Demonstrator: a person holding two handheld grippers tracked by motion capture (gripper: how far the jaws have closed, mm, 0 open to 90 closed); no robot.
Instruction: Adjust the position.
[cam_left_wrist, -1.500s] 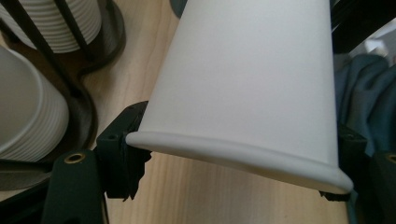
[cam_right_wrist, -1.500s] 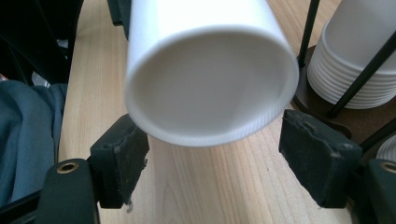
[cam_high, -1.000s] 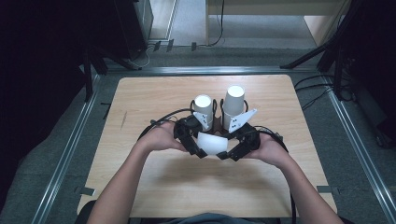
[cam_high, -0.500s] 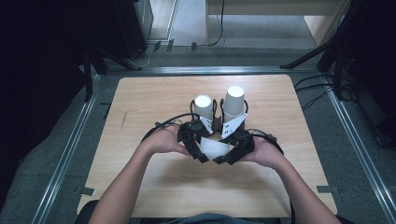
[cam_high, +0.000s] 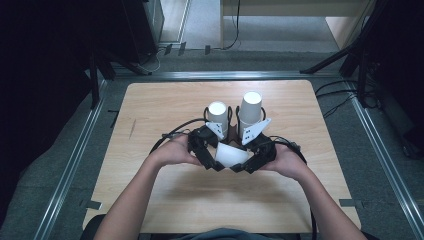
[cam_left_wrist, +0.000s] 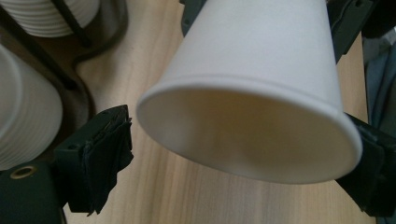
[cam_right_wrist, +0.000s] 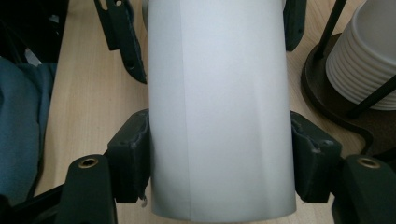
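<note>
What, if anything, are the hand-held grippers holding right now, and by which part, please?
The right hand-held gripper clamps the white paper cup across its side wall; the left hand-held gripper, just opened, straddles its rim.

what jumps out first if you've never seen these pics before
A white paper cup lies on its side between the two grippers at the middle of the wooden table. The right gripper clamps its body from both sides, while the left gripper, jaws just opened, has one jaw clear of the rim. Behind stand two stacks of cups in a dark holder.

High view: we look forward and down on the table (cam_high: 165, 200) from above.
Claw views: we sit close, facing each other, sharing the paper cup (cam_left_wrist: 252, 88).
</note>
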